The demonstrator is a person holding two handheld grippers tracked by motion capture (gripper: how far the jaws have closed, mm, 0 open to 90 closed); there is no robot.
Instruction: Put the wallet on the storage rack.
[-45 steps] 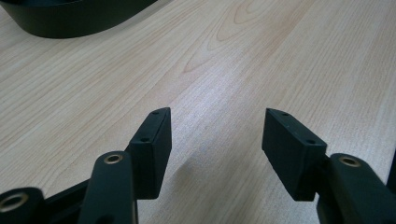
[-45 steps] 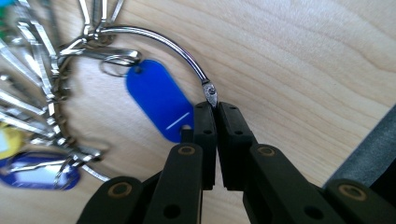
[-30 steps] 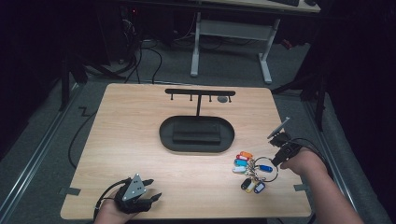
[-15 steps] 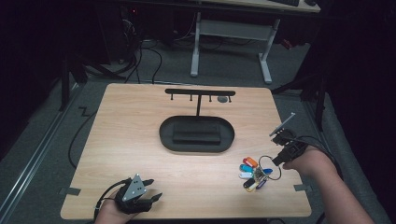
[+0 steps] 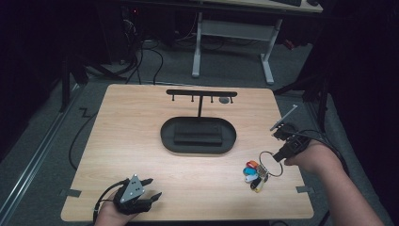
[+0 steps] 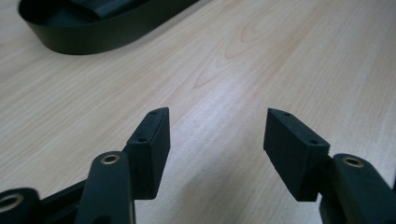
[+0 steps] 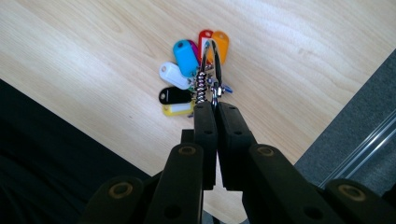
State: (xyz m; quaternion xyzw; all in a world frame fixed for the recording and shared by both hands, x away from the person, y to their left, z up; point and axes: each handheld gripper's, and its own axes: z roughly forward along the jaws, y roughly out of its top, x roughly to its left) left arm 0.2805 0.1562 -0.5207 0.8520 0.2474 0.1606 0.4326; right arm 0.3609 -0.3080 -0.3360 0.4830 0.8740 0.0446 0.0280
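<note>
pinching the key ring (image 7: 211, 70) tight in the right tongs (image 7: 216, 108), tags (image 7: 186, 79) dangling just beyond; left tongs (image 6: 214, 135) wide open, empty, on the bench (image 5: 141, 141).

Your left claw (image 5: 149, 188) is matte black and carries a grey three-cornered plate dotted with small holes on top; a black cable loops from behind that plate. Its fingers (image 6: 149, 144) are blocky black pads with tiny screw holes, hinged on arms with brass-ringed pivots. Your right claw (image 5: 278, 155) is black too, with a grey plate and a black cable. Your forearms are bare, without sleeves.
</note>
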